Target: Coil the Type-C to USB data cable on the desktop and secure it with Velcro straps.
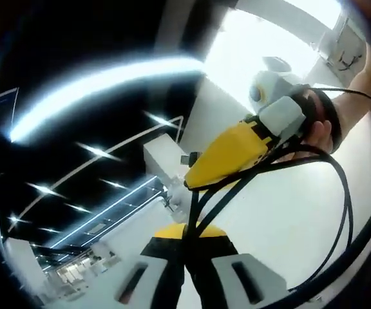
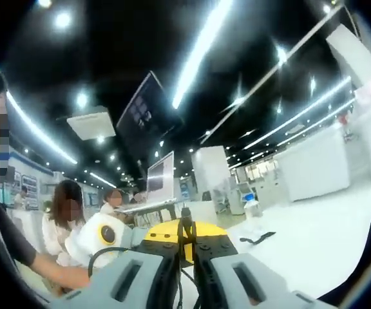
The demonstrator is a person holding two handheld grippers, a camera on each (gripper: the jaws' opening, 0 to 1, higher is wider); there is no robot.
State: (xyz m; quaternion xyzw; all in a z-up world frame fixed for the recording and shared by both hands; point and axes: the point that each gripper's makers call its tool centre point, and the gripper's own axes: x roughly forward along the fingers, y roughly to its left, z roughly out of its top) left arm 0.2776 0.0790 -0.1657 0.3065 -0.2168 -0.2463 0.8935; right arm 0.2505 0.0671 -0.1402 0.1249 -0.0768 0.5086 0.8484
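A black data cable (image 1: 340,212) loops over the white desktop (image 1: 288,225) in the left gripper view. One run of it drops between my left gripper's (image 1: 189,243) grey jaws, which are shut on it. My right gripper (image 1: 190,180), yellow and grey and held by a hand (image 1: 324,129), reaches in from the right with the cable's plug (image 1: 187,158) at its tip. In the right gripper view my right gripper (image 2: 185,243) is shut on the thin cable (image 2: 185,264), whose plug (image 2: 185,222) sticks up past the jaws. A small black strap (image 2: 257,238) lies on the desktop (image 2: 314,244).
A person's hand (image 2: 63,277) and arm come in at lower left of the right gripper view. Several people sit behind, near monitors (image 2: 161,177) and white partitions (image 2: 314,164). A white block (image 1: 166,158) stands on the desktop behind the right gripper.
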